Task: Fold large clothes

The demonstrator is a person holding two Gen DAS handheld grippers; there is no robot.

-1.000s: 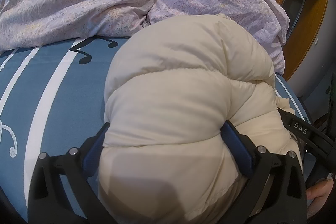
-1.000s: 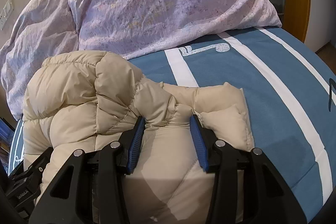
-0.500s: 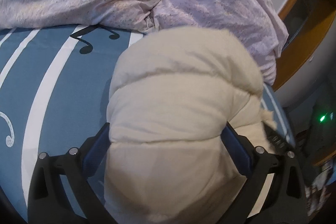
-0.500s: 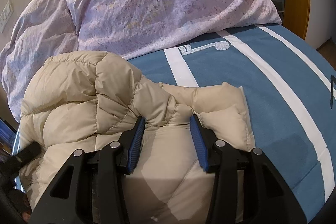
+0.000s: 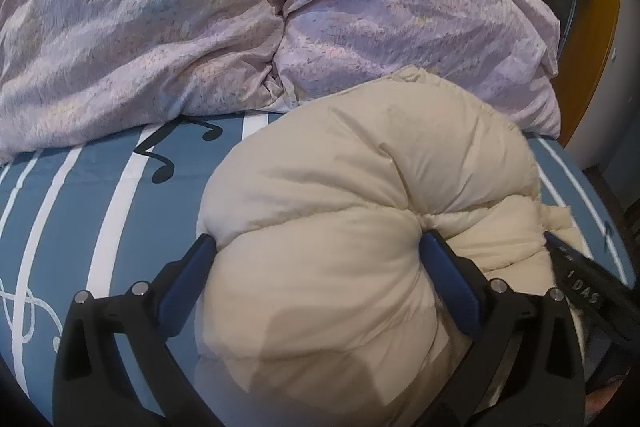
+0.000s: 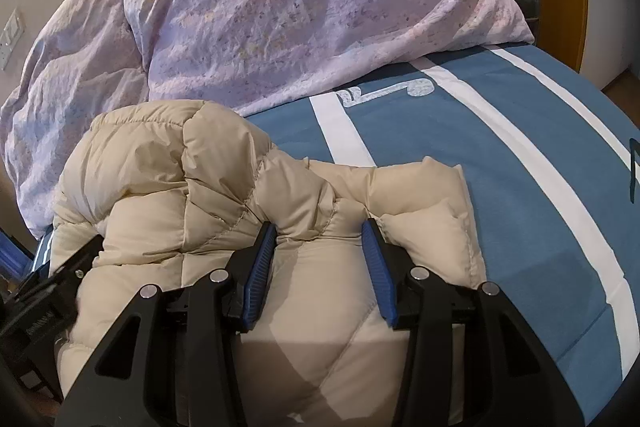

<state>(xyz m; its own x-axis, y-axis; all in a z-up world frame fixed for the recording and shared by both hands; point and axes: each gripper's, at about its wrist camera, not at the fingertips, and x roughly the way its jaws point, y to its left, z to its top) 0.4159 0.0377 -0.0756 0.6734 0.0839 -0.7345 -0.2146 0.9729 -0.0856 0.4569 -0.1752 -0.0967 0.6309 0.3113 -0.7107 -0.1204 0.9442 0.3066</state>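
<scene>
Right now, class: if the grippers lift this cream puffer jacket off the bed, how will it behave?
The puffer jacket is probably light for its bulk: the quilted panels look airy. It bulges around the left gripper, so it is likely floppy and springy. The smooth shell may slip.

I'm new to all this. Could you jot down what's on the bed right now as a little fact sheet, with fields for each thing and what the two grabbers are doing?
Garment: cream puffer jacket, bunched up on the bed
Surface: blue bedsheet with white stripes and music notes
Behind: crumpled lilac duvet
Left gripper: clamped around a thick bulge of the jacket
Right gripper: pinching a narrower fold of the jacket
Fold state: not yet flat or tidy; still a rounded bundle
</scene>
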